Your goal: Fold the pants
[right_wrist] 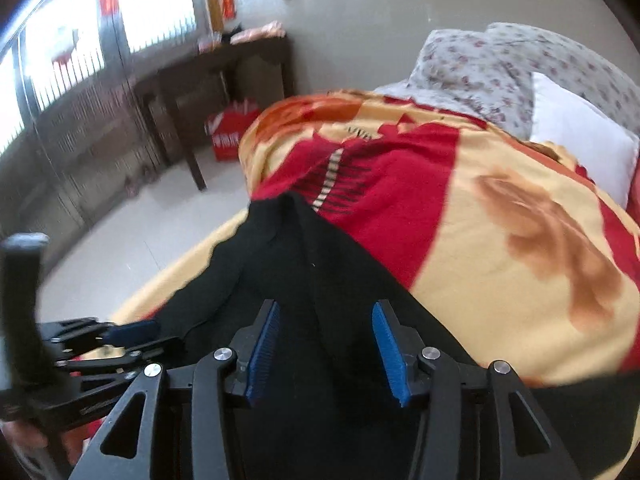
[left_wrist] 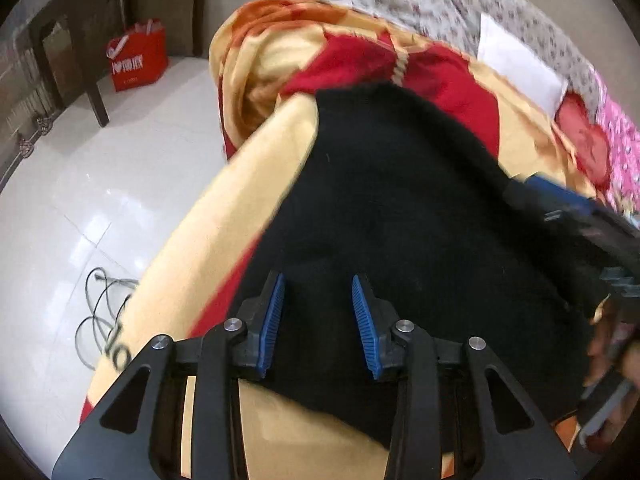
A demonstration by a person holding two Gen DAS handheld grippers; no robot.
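Note:
Black pants [left_wrist: 380,208] lie stretched out on a red and yellow blanket [left_wrist: 272,184] on a bed. My left gripper [left_wrist: 319,280] is open, its blue pads over the near end of the pants. My right gripper [right_wrist: 325,308] is open too, with black cloth between and under its pads. The pants [right_wrist: 288,264] run away from it toward the far end of the bed. The right gripper shows blurred at the right edge of the left wrist view [left_wrist: 568,208]. The left gripper shows at the lower left of the right wrist view [right_wrist: 120,336].
A dark wooden table [right_wrist: 224,68] stands by the wall with a red bag [left_wrist: 138,56] beside it. A cable [left_wrist: 104,312] lies on the white tiled floor. A flowered quilt [right_wrist: 500,64] and a white pillow [right_wrist: 580,136] lie at the head of the bed.

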